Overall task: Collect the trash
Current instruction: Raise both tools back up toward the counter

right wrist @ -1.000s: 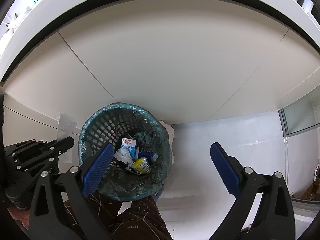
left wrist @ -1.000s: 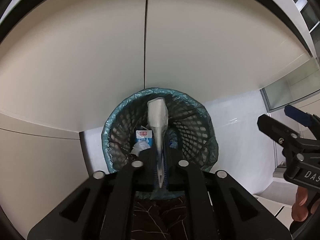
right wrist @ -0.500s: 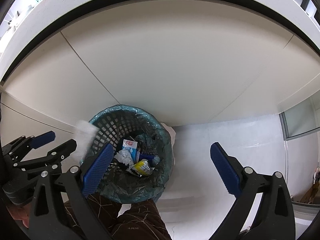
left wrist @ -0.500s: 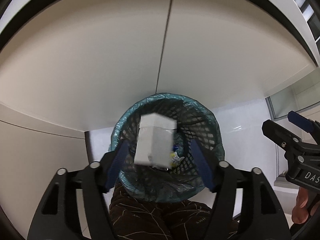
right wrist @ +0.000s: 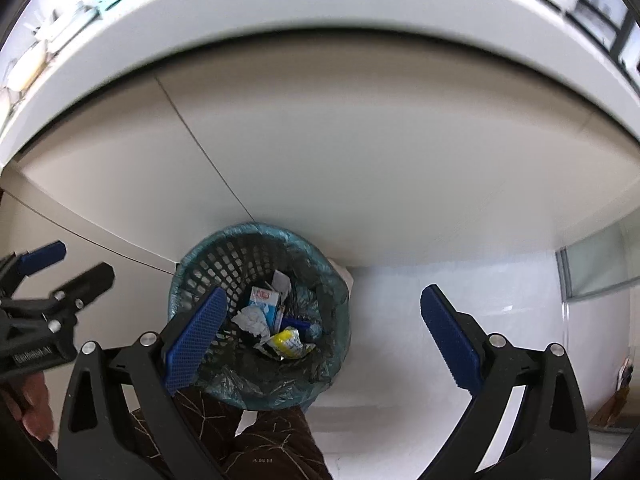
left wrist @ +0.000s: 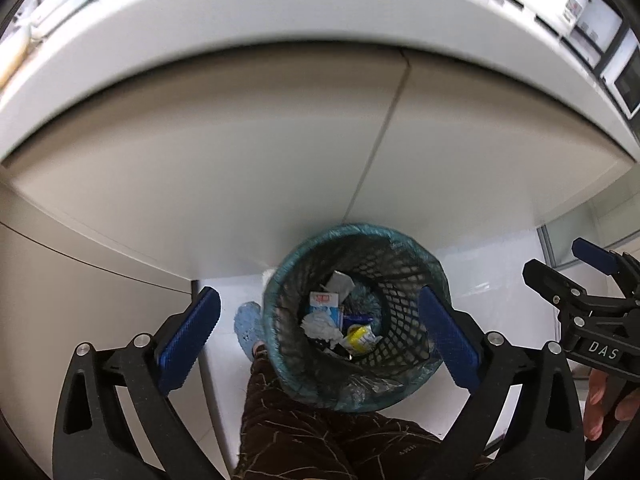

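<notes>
**Both tongs open above the trash basket**

The left tongs (left wrist: 318,334) hang spread wide over the mesh trash basket (left wrist: 400,264), holding nothing, their blue pads (left wrist: 188,336) on either side of its rim. The right tongs (right wrist: 320,334) are likewise open and empty, just beside the left ones and offset to the basket's right. The basket, lined with a teal plastic bag (right wrist: 240,388), stands on the white floor (right wrist: 400,284) against the beige cabinet front (right wrist: 360,160) beneath the desk (right wrist: 320,4). Inside it lie a small blue-and-white carton (left wrist: 323,301), a crumpled white tissue (left wrist: 320,326), a yellow wrapper (left wrist: 360,336) and a pale folded piece (left wrist: 340,282) near the far wall. The person's brown patterned trouser leg (left wrist: 304,436) touches the basket's near side, and a light blue slipper (left wrist: 247,326) rests just left of it.
</notes>
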A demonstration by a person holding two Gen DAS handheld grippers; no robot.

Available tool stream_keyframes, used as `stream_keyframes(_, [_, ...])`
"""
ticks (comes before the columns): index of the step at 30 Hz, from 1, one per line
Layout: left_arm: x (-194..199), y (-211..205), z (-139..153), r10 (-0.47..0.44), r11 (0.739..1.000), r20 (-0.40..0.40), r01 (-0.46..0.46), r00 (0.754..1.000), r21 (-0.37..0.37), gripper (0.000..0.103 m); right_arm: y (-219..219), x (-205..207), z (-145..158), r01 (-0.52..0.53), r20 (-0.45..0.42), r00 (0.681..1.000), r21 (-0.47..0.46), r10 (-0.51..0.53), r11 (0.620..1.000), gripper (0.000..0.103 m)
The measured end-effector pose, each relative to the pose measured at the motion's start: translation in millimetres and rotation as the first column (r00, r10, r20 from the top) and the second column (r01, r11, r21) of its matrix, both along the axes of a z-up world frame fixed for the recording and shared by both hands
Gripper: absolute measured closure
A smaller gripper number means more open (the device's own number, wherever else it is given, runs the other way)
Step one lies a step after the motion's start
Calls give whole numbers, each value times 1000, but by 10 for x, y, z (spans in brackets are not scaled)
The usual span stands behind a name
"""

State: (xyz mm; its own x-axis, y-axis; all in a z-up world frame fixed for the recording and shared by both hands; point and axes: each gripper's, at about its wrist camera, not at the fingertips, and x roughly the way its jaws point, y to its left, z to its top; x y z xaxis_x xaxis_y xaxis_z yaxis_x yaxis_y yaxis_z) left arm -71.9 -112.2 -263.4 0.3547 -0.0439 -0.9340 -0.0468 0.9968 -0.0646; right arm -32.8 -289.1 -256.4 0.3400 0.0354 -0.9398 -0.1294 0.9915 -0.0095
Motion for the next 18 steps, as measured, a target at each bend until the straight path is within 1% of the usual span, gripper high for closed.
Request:
stream_keyframes(2, [-24, 98, 152, 13, 1000, 13, -13, 1000, -2, 6, 43, 15, 140, -13, 10, 1000, -8, 13, 1000, 9])
stream_keyframes(8, [-63, 322, 651, 46, 999, 47, -46, 998, -9, 6, 150, 77, 590, -29, 47, 999, 6, 29, 1000, 9])
stream_keyframes(12, [-21, 391, 949, 55, 998, 64, -54, 996, -17, 6, 209, 167, 897, -32, 70, 997, 8, 31, 999, 9])
stream_keyframes(18, [73, 470, 1367, 73, 997, 105, -72, 992, -8, 6, 269, 344, 1371, -38, 125, 991, 2, 38, 999, 9])
